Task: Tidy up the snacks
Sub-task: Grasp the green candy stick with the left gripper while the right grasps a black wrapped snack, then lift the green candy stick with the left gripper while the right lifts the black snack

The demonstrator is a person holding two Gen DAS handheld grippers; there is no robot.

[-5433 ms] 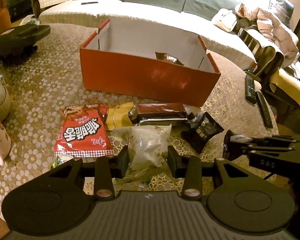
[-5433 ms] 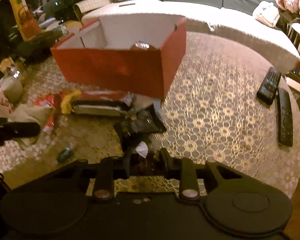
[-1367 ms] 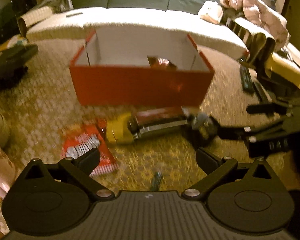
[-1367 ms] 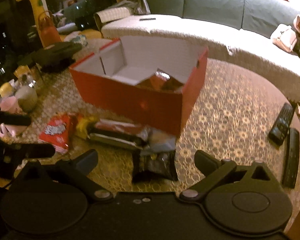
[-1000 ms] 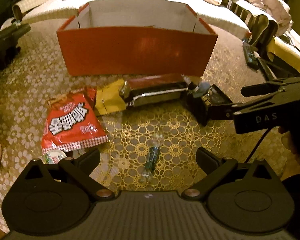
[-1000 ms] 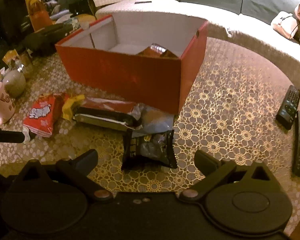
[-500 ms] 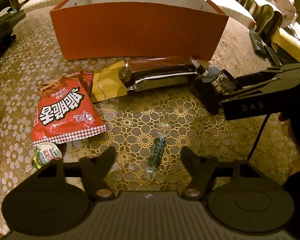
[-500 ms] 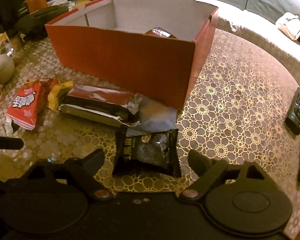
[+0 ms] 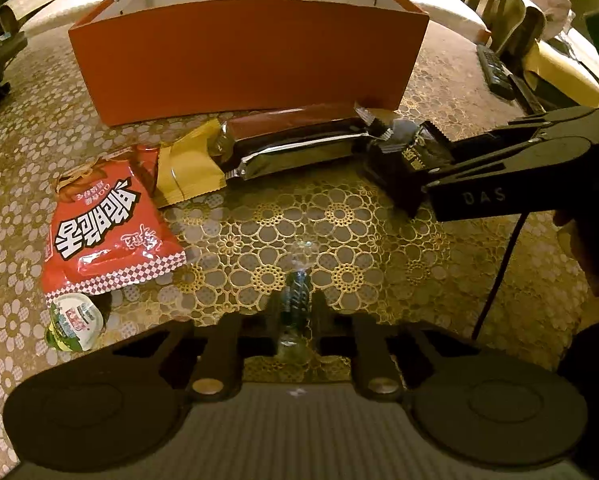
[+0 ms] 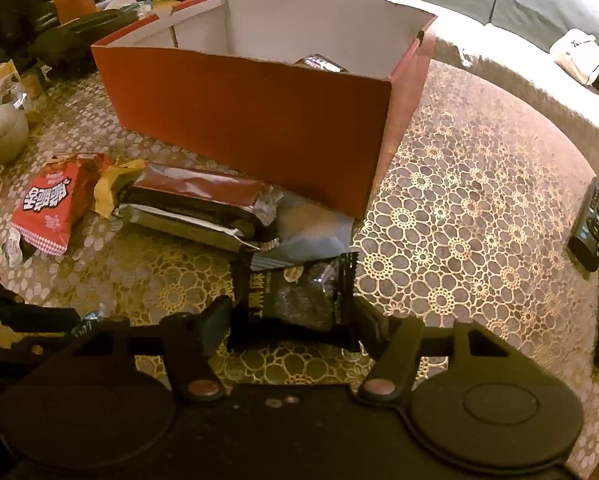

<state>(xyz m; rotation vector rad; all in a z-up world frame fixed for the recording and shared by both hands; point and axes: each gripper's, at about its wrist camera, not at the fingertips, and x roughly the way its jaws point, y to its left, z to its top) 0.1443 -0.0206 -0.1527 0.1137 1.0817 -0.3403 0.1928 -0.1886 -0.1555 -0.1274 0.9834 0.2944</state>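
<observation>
Clamping a small green twist-wrapped candy [image 9: 296, 296] lengthwise toward the red cardboard box [image 9: 247, 56], the left gripper [image 9: 295, 312] was nearly together; the right gripper [image 10: 289, 322] was closing around a black foil snack packet [image 10: 295, 296], its length crosswise.

The letters "DAS" stand in pale print on the black side of the right gripper [image 9: 439, 168], which reaches in well to the right of the left gripper's jaws. A red snack bag [image 9: 107, 228], ahead and to the left of those jaws, carries large white Korean lettering outlined in black, seen upside down; its smaller print is too fine to read. A small round cup [image 9: 75, 322] just left of the jaws has a red and white label that cannot be read. The black packet [image 10: 295, 296] between the right gripper's jaws bears pale Chinese characters, with a tiny line of Latin capitals beside them that is too small to make out.
</observation>
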